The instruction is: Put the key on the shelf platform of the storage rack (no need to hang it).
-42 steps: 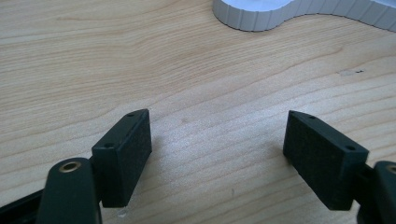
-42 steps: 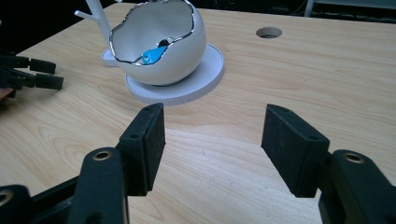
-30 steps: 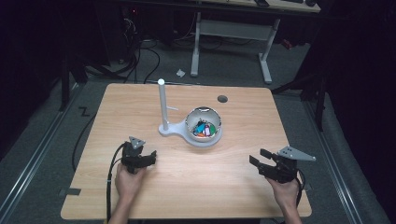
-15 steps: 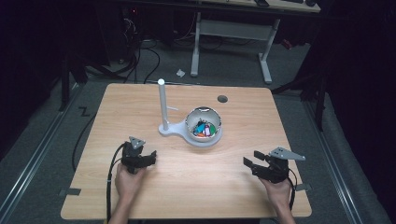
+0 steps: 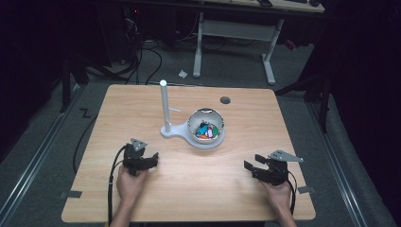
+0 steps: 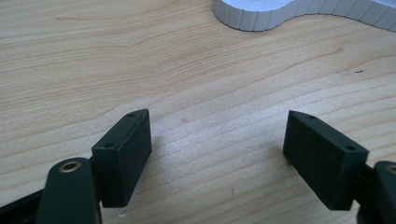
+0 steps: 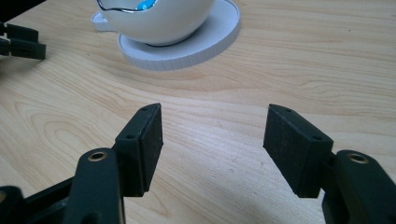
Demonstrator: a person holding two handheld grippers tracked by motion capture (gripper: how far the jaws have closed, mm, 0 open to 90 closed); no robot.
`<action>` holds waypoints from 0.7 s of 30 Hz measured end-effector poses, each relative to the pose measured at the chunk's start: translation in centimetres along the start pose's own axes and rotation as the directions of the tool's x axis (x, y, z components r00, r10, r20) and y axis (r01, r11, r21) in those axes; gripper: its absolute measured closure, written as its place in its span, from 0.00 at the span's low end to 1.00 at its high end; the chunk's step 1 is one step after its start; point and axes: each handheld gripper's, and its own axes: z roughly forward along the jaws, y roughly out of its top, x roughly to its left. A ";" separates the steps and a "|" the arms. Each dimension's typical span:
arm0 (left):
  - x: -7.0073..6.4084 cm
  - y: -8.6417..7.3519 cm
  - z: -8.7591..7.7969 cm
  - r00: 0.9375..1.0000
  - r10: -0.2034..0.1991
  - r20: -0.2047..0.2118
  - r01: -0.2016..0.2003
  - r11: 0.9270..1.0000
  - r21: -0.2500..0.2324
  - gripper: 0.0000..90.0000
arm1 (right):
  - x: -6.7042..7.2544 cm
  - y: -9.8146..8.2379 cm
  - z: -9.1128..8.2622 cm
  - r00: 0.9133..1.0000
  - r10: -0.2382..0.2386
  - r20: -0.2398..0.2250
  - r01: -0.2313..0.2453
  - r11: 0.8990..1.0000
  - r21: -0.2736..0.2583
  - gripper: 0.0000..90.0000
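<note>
Wood grain runs across the whole table (image 5: 189,189), pale and bare beneath both of my grippers. From the high view I see my left gripper (image 5: 150,160) resting low at the near left of the table, held in the left hand (image 5: 130,182), its black cable trailing back toward the table's near edge. In the left gripper view its two black jaws stand wide apart with only wood between them, and the ribbed white edge of the stand's base (image 6: 299,14) shows just past them at the top.

My right gripper (image 5: 251,168) sits at the near right, held in the right hand (image 5: 279,196), with the grey three-cornered plate on top. Its jaws have just been opening a little further and they gape with nothing between them. In the right gripper view the pads hang close above the table, pointed toward the white bowl (image 7: 159,18).

That bowl (image 5: 206,124) sits near the middle of the table on the round end of a white stand (image 5: 172,132), and a slim white post (image 5: 165,106) rises upright from the stand's other end, just left of the bowl. Inside the bowl lie small coloured pieces (image 5: 207,131), blue, red and green among them; I cannot tell what they are. Both grippers are well apart from the bowl, one to each side of it.
</note>
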 end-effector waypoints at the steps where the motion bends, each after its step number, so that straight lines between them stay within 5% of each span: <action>1: 0.0 0.0 0.0 1.000 0.000 0.001 0.000 1.000 0.001 0.27 | 0.0 -0.1 0.1 1.000 0.004 0.004 -0.004 1.000 0.004 0.42; 21: 0.0 0.0 0.0 1.000 -0.001 0.001 0.001 1.000 0.001 0.27 | -0.1 -1.1 2.3 0.997 -0.028 0.067 0.023 0.997 0.069 0.42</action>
